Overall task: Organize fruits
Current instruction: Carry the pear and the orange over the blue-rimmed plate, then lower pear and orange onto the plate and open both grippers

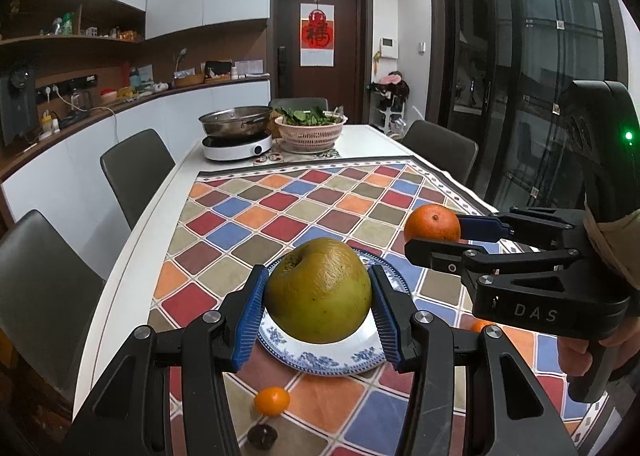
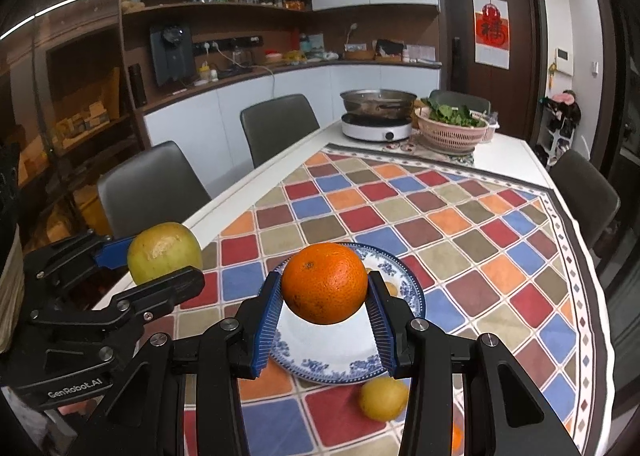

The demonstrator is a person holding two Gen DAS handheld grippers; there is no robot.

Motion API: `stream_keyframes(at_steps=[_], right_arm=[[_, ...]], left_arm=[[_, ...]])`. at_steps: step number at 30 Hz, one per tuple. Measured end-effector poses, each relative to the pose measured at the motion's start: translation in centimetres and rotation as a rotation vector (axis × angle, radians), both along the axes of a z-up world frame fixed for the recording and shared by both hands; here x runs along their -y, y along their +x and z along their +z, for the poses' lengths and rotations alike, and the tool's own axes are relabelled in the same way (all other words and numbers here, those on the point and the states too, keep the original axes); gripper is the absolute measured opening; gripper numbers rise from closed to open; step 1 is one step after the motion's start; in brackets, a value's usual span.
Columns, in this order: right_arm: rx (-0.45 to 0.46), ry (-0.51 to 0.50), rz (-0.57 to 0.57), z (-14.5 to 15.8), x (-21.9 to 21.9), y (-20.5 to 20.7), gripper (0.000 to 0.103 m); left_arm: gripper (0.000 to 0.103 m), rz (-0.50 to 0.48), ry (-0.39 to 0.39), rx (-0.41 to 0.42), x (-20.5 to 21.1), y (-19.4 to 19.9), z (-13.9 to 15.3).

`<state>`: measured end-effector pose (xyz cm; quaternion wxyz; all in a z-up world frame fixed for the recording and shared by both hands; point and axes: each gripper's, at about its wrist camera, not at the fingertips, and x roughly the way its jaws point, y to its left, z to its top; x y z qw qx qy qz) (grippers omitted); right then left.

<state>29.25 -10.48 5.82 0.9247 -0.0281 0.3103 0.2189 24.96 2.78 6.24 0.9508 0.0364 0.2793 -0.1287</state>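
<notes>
My left gripper (image 1: 318,298) is shut on a large green-yellow pear (image 1: 318,290) and holds it above a blue-and-white plate (image 1: 320,360). My right gripper (image 2: 325,304) is shut on an orange (image 2: 325,283) above the same plate (image 2: 332,356). The right gripper with the orange (image 1: 433,224) also shows at the right of the left wrist view. The left gripper with the pear (image 2: 164,252) shows at the left of the right wrist view. A small kumquat (image 1: 272,400) and a dark round fruit (image 1: 262,436) lie on the cloth in front of the plate. A yellow fruit (image 2: 383,398) lies by the plate's near rim.
The plate sits on a chequered cloth (image 1: 304,208) on a white table (image 1: 132,268). At the far end stand an induction cooker with a steel pot (image 1: 236,134) and a pink basket of greens (image 1: 310,128). Grey chairs (image 1: 136,172) line both sides.
</notes>
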Motion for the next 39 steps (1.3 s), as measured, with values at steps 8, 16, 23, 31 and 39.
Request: stream_keyframes(at_steps=[8, 16, 23, 31, 39], right_arm=[[-0.075, -0.041, 0.01, -1.8, -0.6, 4.2, 0.043], [-0.215, -0.05, 0.013, -4.4, -0.8, 9.1, 0.043], [-0.307, -0.084, 0.009, -6.9, -1.1, 12.0, 0.043], [-0.42, -0.104, 0.024, -10.0, -1.5, 14.1, 0.043], [-0.522, -0.101, 0.016, -12.1, -1.4, 15.7, 0.043]], left_arm=[[0.05, -0.013, 0.0, -0.083, -0.3, 4.7, -1.7], [0.05, -0.009, -0.027, -0.194, -0.9, 8.8, -4.2], [0.05, -0.009, -0.035, -0.288, -1.2, 11.5, -6.8], [0.05, -0.01, -0.032, -0.372, -1.4, 13.7, -9.3], [0.05, -0.014, -0.054, -0.478, -1.4, 15.6, -12.0]])
